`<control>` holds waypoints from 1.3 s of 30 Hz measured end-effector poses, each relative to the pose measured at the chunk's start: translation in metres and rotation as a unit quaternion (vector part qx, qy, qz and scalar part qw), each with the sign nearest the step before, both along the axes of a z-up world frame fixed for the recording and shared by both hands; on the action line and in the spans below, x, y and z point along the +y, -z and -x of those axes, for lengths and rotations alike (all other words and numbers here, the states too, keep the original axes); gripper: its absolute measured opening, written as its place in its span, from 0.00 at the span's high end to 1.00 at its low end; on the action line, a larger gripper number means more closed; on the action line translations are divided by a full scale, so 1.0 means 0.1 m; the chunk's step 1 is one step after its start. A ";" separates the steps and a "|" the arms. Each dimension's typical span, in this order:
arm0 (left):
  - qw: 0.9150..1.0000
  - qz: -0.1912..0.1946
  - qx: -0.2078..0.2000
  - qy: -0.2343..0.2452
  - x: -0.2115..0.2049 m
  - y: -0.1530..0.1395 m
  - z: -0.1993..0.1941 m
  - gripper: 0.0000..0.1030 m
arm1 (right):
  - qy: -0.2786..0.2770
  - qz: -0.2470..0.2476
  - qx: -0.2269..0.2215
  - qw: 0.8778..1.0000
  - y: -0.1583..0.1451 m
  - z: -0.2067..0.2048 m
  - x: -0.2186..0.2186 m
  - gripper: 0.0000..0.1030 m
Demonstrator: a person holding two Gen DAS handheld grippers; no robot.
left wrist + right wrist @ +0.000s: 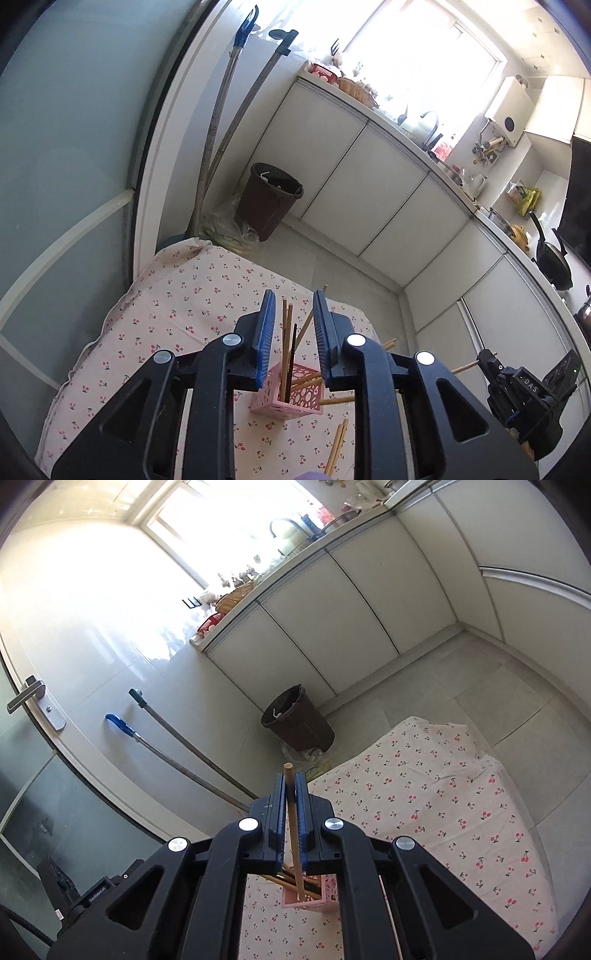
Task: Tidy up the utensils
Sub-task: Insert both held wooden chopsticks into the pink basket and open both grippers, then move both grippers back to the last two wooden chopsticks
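A pink perforated holder (287, 395) stands on the cherry-print cloth (184, 306) and holds several wooden chopsticks and a dark one (291, 354). My left gripper (293, 317) is open above the holder, its blue pads either side of the sticks. Loose wooden chopsticks (336, 448) lie on the cloth beside the holder. My right gripper (291, 794) is shut on a wooden chopstick (293, 830) whose lower end reaches into the pink holder (314, 891). The right gripper also shows at the right edge of the left wrist view (487, 363).
A brown waste bin (269, 199) stands on the floor beyond the cloth, with mop handles (221, 122) leaning on the wall. White cabinets (369, 177) run along the far side, their counter crowded with kitchenware. A glass door (33, 775) is at left.
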State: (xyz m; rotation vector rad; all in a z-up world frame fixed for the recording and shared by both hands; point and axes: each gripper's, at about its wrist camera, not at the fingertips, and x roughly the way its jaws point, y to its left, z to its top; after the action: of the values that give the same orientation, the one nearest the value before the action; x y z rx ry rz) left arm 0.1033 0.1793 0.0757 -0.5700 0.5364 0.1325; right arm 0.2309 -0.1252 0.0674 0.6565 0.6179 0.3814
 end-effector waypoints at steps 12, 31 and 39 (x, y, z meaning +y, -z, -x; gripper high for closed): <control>0.999 -0.006 0.027 0.033 -0.12 0.12 -0.06 0.78 | -0.010 0.048 0.043 0.998 0.48 -0.14 0.26 0.87; 0.990 -0.077 0.075 0.087 -0.71 0.34 0.00 0.46 | -0.007 0.212 0.024 0.977 0.39 0.49 0.04 0.35; 0.985 -0.094 0.103 0.103 -0.92 0.52 0.01 0.39 | 0.013 0.247 0.028 0.969 0.42 0.62 -0.11 0.17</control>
State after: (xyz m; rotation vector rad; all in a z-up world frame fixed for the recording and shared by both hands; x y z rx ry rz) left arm 0.1028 0.0875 0.0236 -0.3162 0.7713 0.0439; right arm 0.1690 -0.1363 0.0250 0.1980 0.7249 0.1711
